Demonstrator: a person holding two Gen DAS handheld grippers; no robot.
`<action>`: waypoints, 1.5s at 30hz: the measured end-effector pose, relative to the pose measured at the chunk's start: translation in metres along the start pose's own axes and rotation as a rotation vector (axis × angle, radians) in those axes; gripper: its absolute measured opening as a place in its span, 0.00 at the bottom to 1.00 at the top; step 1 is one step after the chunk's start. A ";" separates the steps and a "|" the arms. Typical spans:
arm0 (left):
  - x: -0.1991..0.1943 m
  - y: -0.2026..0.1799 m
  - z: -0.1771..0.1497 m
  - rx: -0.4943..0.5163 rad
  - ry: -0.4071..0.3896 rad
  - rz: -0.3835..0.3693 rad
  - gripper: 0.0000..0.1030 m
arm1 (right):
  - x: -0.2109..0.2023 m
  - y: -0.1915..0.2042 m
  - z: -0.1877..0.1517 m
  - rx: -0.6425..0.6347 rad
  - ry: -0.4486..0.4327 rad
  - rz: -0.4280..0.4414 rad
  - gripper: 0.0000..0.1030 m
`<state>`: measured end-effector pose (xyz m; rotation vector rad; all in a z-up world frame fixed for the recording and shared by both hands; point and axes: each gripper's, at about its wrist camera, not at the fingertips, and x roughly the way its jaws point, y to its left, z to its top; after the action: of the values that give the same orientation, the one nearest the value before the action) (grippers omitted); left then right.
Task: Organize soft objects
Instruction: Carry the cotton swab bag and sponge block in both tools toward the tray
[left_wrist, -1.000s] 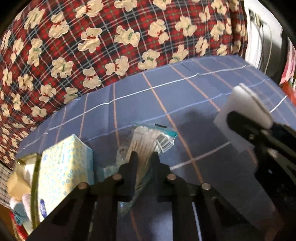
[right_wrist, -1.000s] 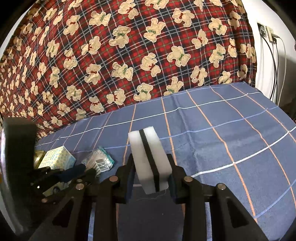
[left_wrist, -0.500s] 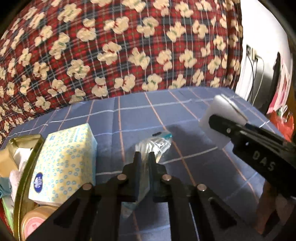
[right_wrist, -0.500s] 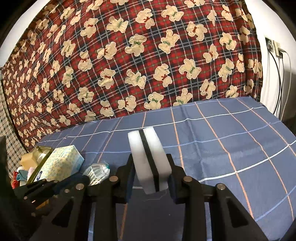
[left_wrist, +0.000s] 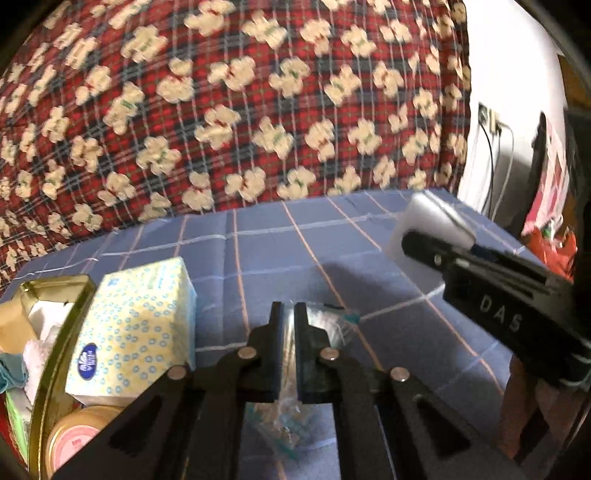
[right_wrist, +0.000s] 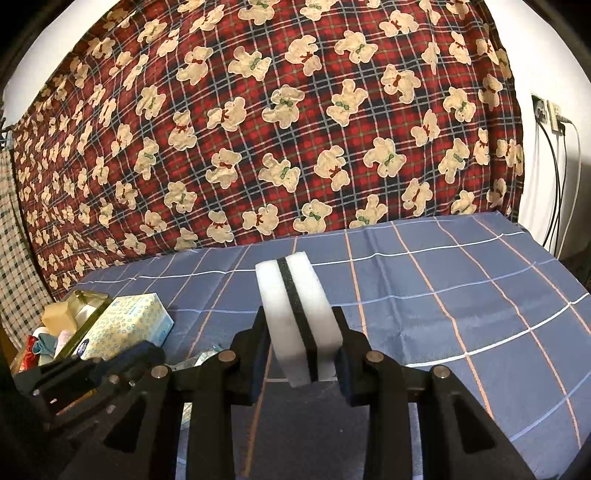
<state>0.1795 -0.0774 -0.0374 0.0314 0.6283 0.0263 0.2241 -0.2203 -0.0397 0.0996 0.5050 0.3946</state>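
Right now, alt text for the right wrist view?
The right gripper clamps a white sponge with a black middle layer above a blue checked cloth. At lower left sit a tissue box, a gold tin and the left gripper.

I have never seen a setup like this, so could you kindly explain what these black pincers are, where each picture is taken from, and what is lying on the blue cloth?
There is no robot here: a person holds a two-finger gripper in each hand, and a wide-angle camera on each looks along its fingers.

The left gripper, in its own view, is shut on a clear plastic packet. Beside it a tissue box lies against a gold tin filled with small items.

The right gripper, in its view, is shut on a white sponge with a black middle layer.

Everything is over a blue checked cloth, with a red teddy-bear fabric behind.
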 end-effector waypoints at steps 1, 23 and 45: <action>0.002 -0.002 0.000 0.003 0.011 0.006 0.02 | 0.000 0.000 0.000 0.002 0.000 -0.001 0.33; 0.040 -0.029 -0.012 0.136 0.221 0.003 0.26 | 0.002 -0.004 0.001 0.023 0.012 -0.006 0.33; -0.015 0.016 -0.010 -0.043 -0.092 0.096 0.25 | -0.014 0.015 -0.004 -0.046 -0.060 0.025 0.33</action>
<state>0.1615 -0.0622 -0.0357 0.0208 0.5334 0.1303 0.2057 -0.2115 -0.0338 0.0731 0.4356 0.4264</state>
